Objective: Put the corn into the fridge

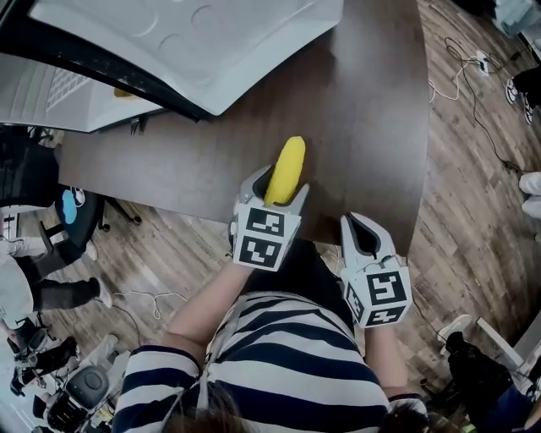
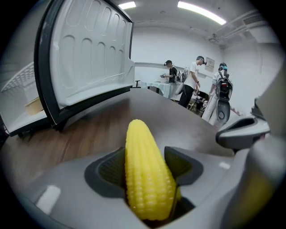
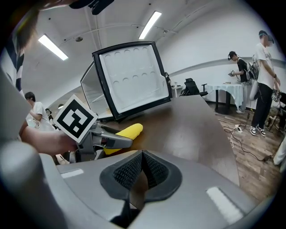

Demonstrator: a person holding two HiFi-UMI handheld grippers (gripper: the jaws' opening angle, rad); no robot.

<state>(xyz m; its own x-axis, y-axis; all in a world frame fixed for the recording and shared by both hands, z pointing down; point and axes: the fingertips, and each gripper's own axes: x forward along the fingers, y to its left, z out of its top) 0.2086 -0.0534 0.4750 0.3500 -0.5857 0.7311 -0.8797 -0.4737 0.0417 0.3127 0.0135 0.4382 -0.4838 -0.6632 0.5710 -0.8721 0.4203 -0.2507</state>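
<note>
The corn [image 1: 286, 172] is clamped at its thick end between the pads of the left tool [image 1: 275, 201], whose jaws are closed against its sides. Its long axis is laid along the line of the jaws. Its tapered tip is pointed straight ahead of the tool, away from the person, over the dark brown worktop [image 1: 372, 127]. Whether the tip is clear of that surface is hard to judge from above; it appears slightly raised.

Ahead of the left tool and to its left, the fridge [image 1: 63, 97] is seen on the worktop with its white-lined door [image 1: 199, 42] swung wide open. The right tool [image 1: 368, 241] is held just right of the left one, at the worktop's near edge, its jaws pressed together with nothing between them.

A wood-plank floor [image 1: 482, 178] is seen around the worktop. Far ahead of the left tool, several people [image 2: 194, 82] are seen standing under strip lights [image 2: 201, 12] in a white-walled room.
</note>
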